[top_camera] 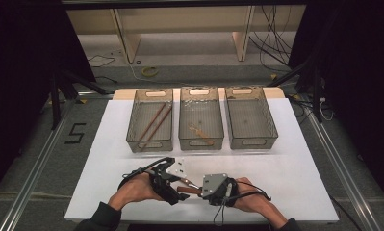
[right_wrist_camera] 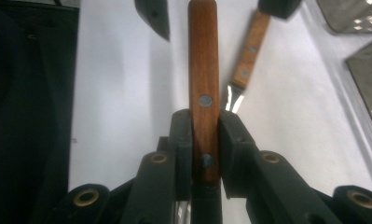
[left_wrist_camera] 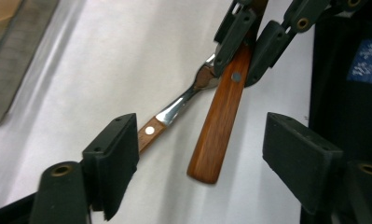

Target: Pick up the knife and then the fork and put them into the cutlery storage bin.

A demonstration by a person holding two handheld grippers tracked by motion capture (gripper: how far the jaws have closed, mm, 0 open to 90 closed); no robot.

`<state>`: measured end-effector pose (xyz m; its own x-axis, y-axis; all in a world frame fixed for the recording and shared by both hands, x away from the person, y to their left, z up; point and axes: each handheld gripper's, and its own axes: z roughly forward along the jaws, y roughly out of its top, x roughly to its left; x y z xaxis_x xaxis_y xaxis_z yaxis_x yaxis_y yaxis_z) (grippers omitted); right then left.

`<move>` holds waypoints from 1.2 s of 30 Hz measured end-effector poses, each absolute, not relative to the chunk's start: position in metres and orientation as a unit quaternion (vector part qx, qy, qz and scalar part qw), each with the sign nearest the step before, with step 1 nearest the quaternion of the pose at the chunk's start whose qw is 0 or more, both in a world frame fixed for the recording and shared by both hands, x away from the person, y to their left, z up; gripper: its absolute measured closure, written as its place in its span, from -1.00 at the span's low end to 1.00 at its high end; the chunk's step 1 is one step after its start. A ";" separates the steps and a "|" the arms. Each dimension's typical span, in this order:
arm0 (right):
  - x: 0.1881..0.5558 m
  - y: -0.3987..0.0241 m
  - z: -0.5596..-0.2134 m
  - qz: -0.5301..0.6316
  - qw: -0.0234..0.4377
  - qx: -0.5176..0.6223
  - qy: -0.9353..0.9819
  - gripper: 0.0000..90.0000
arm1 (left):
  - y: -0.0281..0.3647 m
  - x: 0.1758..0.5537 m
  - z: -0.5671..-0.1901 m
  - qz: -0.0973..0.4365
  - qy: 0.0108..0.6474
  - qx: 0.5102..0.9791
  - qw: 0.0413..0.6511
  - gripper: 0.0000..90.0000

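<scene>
Clamped hard in the right gripper: a dark wooden handle, held near its rivets, free end pointing at the left gripper. Wide open, those left fingers, straddling the handle's free end without touching it. On the white bench, just beside and crossing under — a second utensil with a lighter wooden handle and steel neck; cannot tell whether fork or knife.

Seemingly a hand-over, or a sort into one of three bins at the far edge: left bin holding long brown sticks, middle bin something pale and small, right bin apparently bare.

For a clean transfer:
- Bring the left fingers squarely across the handle's flat faces, not its narrow edges.
- Close on the free end only, well clear of the right fingers.
- Keep the lower left finger off the lighter handle — very near it now, easy to pinch both.
- Release the right only once the left grip looks firm.
</scene>
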<state>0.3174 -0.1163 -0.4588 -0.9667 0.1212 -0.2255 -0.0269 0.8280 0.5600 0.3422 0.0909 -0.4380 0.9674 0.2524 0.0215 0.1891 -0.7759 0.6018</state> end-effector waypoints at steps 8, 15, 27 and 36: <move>0.327 -0.129 -0.458 0.294 0.137 0.060 0.944 0.72 | 0.106 0.345 -0.440 0.082 0.163 0.915 0.361 -0.54; 0.335 -0.139 -0.456 0.299 0.146 0.095 0.938 0.72 | 0.126 0.346 -0.445 0.100 0.209 0.883 0.408 -0.58; 0.356 -0.161 -0.444 0.325 0.159 0.178 0.915 0.72 | 0.143 0.341 -0.454 0.103 0.253 0.857 0.437 -0.62; 0.377 -0.184 -0.426 0.343 0.177 0.236 0.892 0.72 | 0.152 0.340 -0.461 0.118 0.272 0.842 0.450 -0.62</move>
